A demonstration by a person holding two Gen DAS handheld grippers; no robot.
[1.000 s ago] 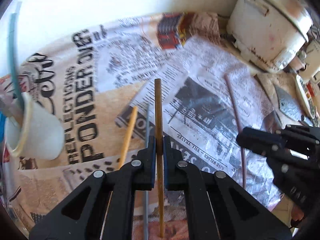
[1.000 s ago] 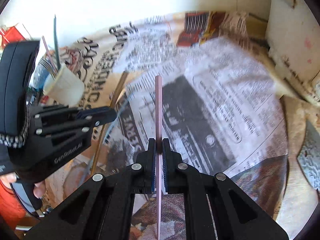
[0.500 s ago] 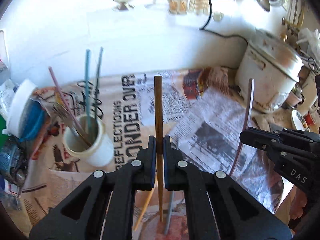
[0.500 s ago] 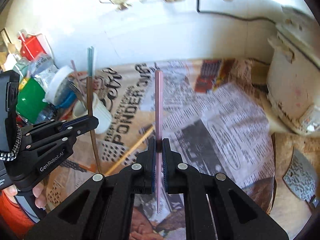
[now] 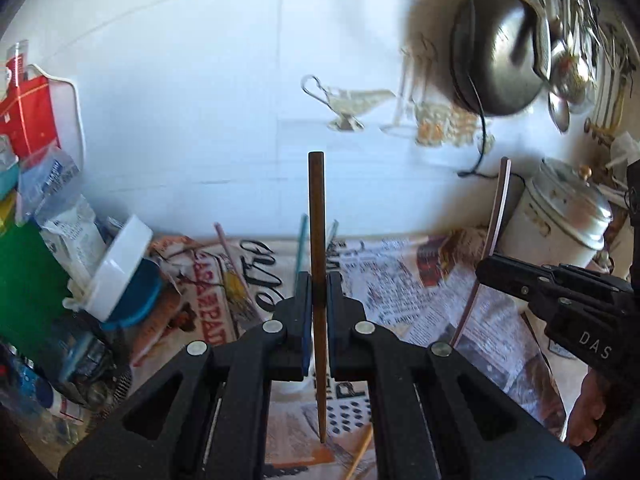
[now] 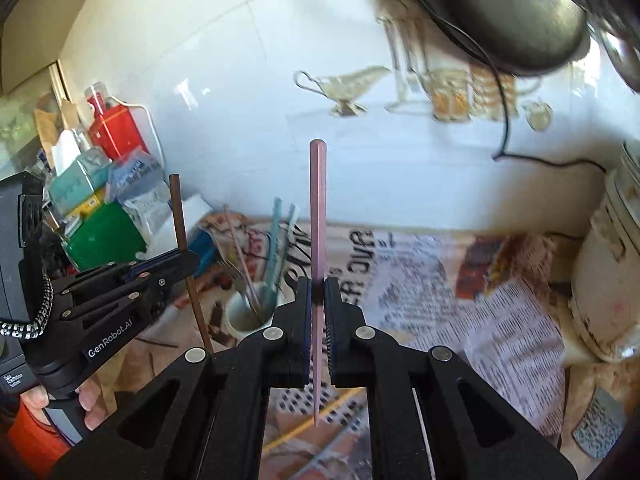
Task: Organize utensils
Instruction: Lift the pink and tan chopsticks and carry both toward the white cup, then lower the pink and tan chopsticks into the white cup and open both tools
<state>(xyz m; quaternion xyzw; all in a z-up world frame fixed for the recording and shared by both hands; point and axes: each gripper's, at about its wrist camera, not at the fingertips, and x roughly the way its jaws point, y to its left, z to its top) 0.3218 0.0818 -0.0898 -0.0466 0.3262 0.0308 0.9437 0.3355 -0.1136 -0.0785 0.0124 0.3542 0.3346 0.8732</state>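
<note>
Left wrist view: left gripper (image 5: 319, 296) clamps dark brown wooden chopstick (image 5: 317, 216) upright, above newspaper-covered tabletop (image 5: 404, 280).

Right wrist view: right gripper (image 6: 318, 300) pinches pink plastic chopstick (image 6: 318, 208) upright; white ceramic cup (image 6: 244, 316) holding teal chopsticks stands just left, behind gripper.

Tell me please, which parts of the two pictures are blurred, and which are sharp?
Left wrist view: the hanging dark pan is smeared, the brown chopstick sharp. Right wrist view: the newspaper and wall decorations are blurred, the pink chopstick crisp.
</note>
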